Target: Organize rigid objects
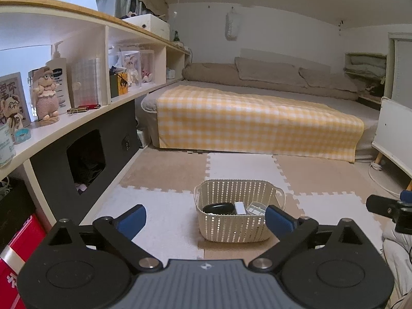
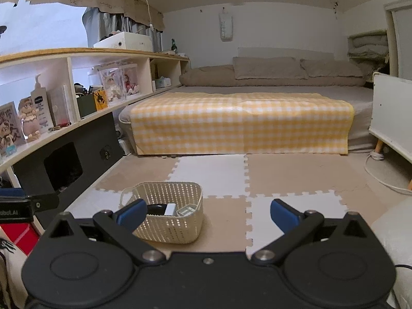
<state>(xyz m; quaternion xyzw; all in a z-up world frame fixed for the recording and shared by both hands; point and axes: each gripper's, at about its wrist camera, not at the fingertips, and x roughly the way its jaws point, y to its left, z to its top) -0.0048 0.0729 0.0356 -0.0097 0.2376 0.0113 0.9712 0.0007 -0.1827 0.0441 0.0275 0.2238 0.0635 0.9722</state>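
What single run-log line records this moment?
left gripper: open, empty | right gripper: open, empty | basket: on floor mat, holds black item, white box, clear tray

A cream slatted basket (image 1: 233,225) stands upright on the foam floor mat. Inside it lie a black oval object (image 1: 217,208), a white box (image 1: 239,207) and a clear tray (image 1: 256,209).

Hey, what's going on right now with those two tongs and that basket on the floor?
Left tongs open, empty. Right tongs open, empty. Cream basket on foam mats, holding black case, white box, clear tray. Nothing blocking the approach.
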